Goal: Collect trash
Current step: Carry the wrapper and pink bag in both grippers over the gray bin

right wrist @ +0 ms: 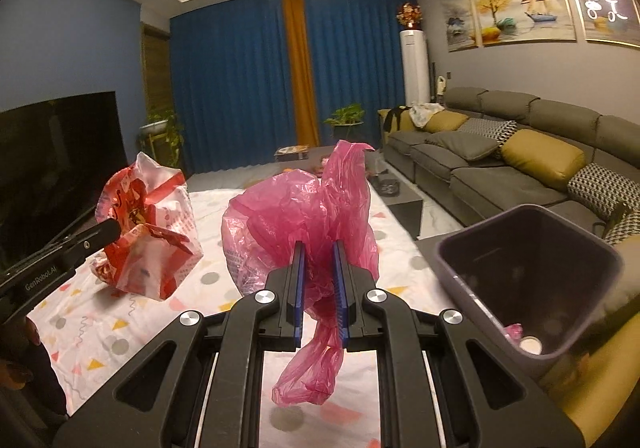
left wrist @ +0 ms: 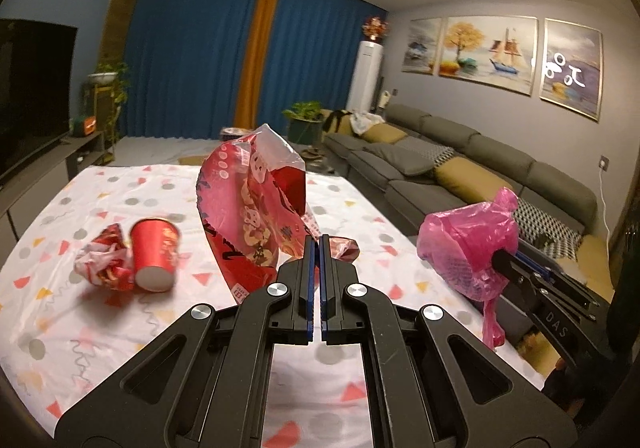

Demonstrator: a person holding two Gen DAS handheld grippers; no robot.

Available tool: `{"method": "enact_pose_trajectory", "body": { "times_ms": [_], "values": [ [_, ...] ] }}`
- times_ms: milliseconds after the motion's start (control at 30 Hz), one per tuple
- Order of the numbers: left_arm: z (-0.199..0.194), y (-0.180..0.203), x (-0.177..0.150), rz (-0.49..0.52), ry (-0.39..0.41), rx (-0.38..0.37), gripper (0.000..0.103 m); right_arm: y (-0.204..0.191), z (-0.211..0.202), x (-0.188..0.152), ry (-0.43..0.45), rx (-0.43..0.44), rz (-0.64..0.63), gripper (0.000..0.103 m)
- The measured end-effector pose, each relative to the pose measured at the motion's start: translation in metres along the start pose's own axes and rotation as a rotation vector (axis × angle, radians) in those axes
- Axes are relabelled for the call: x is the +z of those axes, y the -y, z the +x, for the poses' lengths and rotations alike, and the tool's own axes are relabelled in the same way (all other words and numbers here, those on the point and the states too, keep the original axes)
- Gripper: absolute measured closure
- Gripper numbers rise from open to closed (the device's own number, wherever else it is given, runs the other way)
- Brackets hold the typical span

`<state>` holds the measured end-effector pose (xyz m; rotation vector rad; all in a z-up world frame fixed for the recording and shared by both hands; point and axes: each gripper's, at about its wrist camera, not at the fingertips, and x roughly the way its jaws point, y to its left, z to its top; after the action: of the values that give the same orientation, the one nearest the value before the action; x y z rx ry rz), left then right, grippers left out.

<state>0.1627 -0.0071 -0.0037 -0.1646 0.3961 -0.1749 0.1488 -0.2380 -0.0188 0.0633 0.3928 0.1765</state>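
Note:
My left gripper (left wrist: 317, 238) is shut on a red and white printed plastic bag (left wrist: 252, 208), which hangs lifted above the table; the same printed bag (right wrist: 148, 240) shows at the left of the right wrist view, at the left gripper's tip (right wrist: 110, 228). My right gripper (right wrist: 319, 246) is shut on a crumpled pink plastic bag (right wrist: 304, 220), held in the air over the table's right side; that pink bag (left wrist: 468, 248) appears at the right of the left wrist view. A red paper cup (left wrist: 154, 254) lies on its side beside a crumpled red wrapper (left wrist: 102, 260) on the table.
The table carries a white cloth (left wrist: 80, 328) with coloured shapes. A dark purple bin (right wrist: 532, 276) stands at the table's right, with small scraps inside. A grey sofa (right wrist: 520, 168) runs along the right wall; a television (right wrist: 60, 168) stands at the left.

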Motion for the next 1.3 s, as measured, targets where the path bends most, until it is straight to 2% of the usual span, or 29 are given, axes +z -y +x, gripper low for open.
{"method": "enact_pose_trajectory", "body": {
  "times_ms": [367,900,1300],
  "values": [
    [0.02,0.065,-0.007,0.067,-0.042,-0.103,0.102,0.048,-0.025,-0.007,0.029,-0.083,0.042,0.089],
    [0.071,0.187,-0.011,0.201,-0.085,-0.309,0.102,0.132,-0.041,-0.014,0.052,-0.281,0.134,0.089],
    [0.116,0.231,-0.024,0.241,-0.154,-0.373,0.102,0.157,-0.037,-0.021,0.051,-0.354,0.163,0.089]
  ]
}}
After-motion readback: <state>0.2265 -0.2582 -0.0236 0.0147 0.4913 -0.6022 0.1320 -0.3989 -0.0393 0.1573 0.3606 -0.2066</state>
